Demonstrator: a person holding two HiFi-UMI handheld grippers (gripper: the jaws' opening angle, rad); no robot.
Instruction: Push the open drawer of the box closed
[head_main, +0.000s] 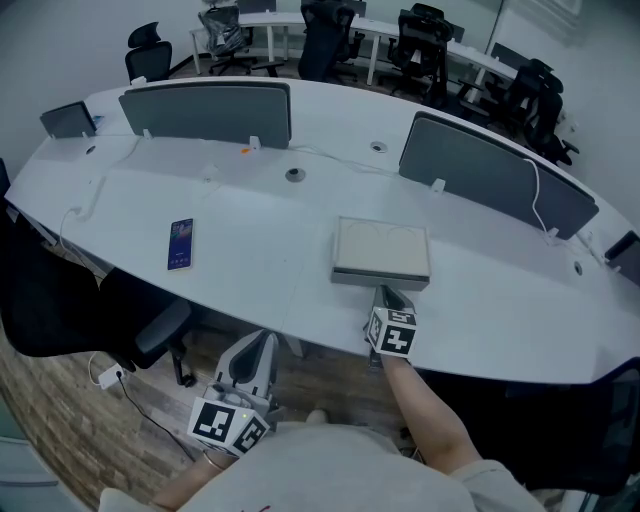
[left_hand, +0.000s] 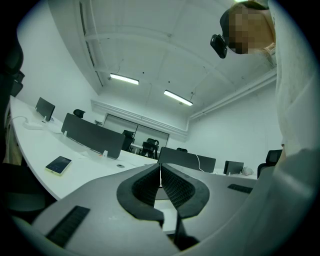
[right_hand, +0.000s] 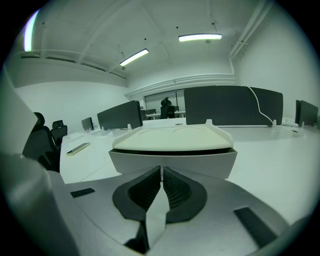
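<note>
Box (head_main: 381, 250) sitting centre frame on bench (head_main: 270, 262), near its front edge. Right gripper (head_main: 384, 293) pointing at drawer (right_hand: 172, 163) front, jaws pressed together and empty; tips just beside or touching panel, cannot tell which. Drawer looking nearly in; judging final seating left. Left gripper (head_main: 266, 338) idling lower left, off bench, jaws together, empty.

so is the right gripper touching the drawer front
Cannot tell. In the right gripper view the shut right gripper sits right up at the drawer front; neither contact nor gap shows plainly.
</note>
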